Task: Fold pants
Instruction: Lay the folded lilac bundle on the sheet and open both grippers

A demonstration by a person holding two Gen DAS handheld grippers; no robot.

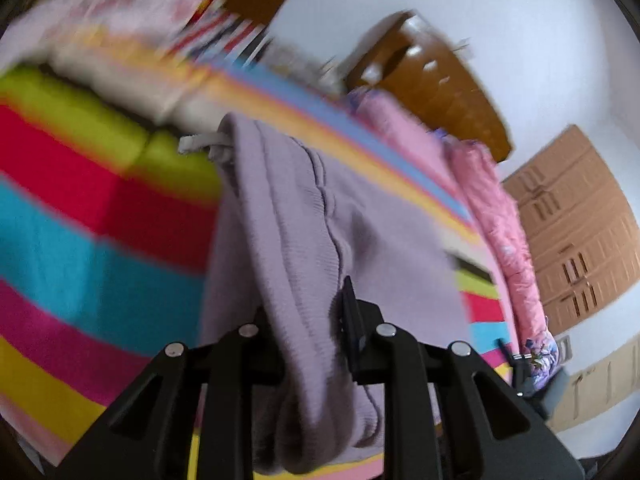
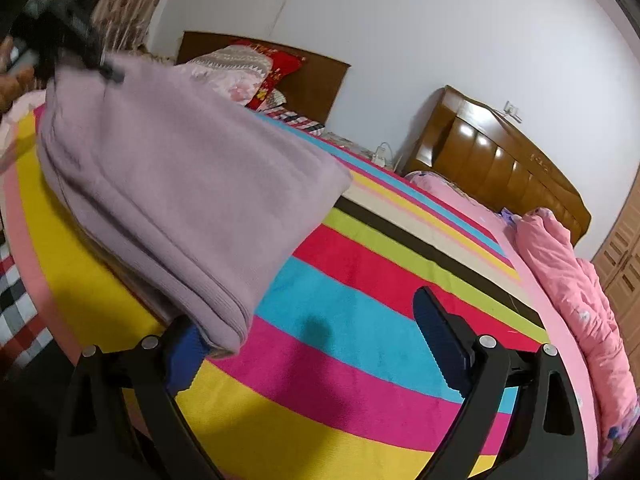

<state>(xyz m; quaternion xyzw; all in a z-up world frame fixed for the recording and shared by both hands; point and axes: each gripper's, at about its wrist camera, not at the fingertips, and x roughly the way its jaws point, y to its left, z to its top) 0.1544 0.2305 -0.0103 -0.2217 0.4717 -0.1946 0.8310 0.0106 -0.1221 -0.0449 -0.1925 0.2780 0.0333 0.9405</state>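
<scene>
Lilac knitted pants (image 1: 304,240) hang bunched between the fingers of my left gripper (image 1: 308,320), which is shut on them above the striped bed; a grey drawstring (image 1: 200,146) dangles at their far end. In the right wrist view the pants (image 2: 180,184) are a folded bundle, lifted at the far left by the left gripper (image 2: 108,72). My right gripper (image 2: 304,340) is open with its jaws wide apart. The cuff end of the pants rests against its left finger (image 2: 184,356), and its right finger (image 2: 440,344) is over the blanket.
A rainbow-striped blanket (image 2: 360,300) covers the bed. A pink quilt (image 2: 568,280) lies along its right side. Pillows (image 2: 240,68) and wooden headboards (image 2: 500,164) are at the far end, and a wardrobe (image 1: 576,220) stands by the wall.
</scene>
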